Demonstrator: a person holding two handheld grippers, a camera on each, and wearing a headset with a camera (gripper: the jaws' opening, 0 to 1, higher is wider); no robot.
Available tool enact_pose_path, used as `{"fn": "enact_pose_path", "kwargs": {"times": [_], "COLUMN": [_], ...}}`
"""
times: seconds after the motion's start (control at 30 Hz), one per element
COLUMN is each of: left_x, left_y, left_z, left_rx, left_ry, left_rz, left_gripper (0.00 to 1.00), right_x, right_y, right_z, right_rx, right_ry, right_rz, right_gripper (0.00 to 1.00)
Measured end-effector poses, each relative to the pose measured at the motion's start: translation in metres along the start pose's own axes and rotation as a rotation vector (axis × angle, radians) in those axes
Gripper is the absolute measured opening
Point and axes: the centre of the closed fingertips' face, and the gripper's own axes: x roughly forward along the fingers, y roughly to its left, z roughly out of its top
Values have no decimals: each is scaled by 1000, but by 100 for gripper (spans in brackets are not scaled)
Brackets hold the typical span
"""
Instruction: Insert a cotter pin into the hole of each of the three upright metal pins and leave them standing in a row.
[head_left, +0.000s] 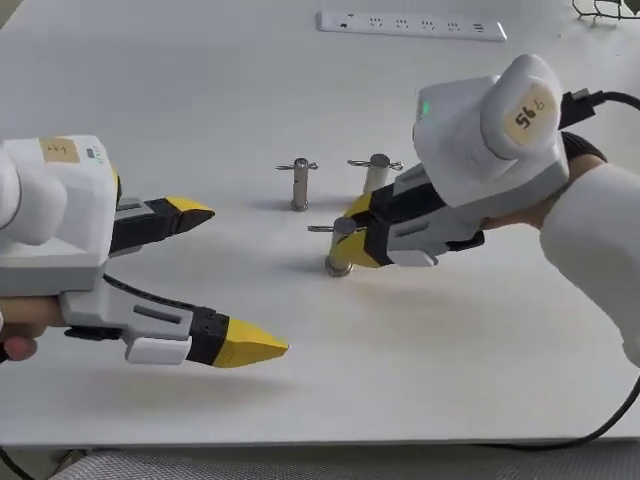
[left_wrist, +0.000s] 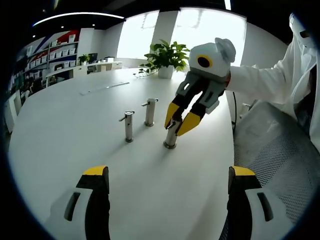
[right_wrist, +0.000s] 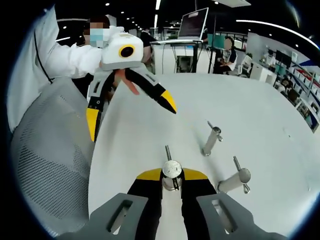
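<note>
Three upright metal pins stand on the white table (head_left: 200, 90): a far left one (head_left: 300, 186), a far right one (head_left: 377, 173) and a near one (head_left: 339, 250). A thin cotter pin (head_left: 324, 229) crosses the near pin's top, and the other two carry one as well. My right gripper (head_left: 357, 236) is shut on the near pin (right_wrist: 171, 171), one yellow-tipped jaw on each side of its head. My left gripper (head_left: 228, 280) is open, holds nothing, and hovers to the left of the pins, well apart from them (left_wrist: 169, 172).
A white power strip (head_left: 412, 24) lies at the table's far edge. A black cable (head_left: 610, 410) trails off the front right corner. The left gripper view has a mesh chair (left_wrist: 272, 145) beside the table and a potted plant (left_wrist: 162, 55) at the far end.
</note>
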Motion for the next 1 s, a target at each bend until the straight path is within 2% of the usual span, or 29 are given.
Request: {"fn": "enact_pose_path", "kwargs": {"times": [0.13,0.27,0.43,0.57,0.77,1.0], "left_x": [-3,-3,-2,-2,-8,-17], "left_y": [-2,-3,-10,-13,-15,-18], "left_z": [-2,-2,-1,-6,-7,1], "left_rx": [-11,-18,-31,-33,-39,-47], "left_ry": [15,19,18,49,63,28], "left_rz": [7,21,20,28,43,74], "left_gripper": [99,99,99,99,99,99], "right_x": [-22,-47,-68,-79,-82,-72], "right_y": [-11,-32,-62,-83,-93,-96], "right_z": [-4,-18,-44,-61,-70,-75], "right_rx": [-5,5,20,-7,-28,-9], "right_ry": [-36,-47,-33,6,27,17], "right_rz": [-23,-67,-137,-163,-150,-121], "right_gripper": [8,8,8,8,8,8]}}
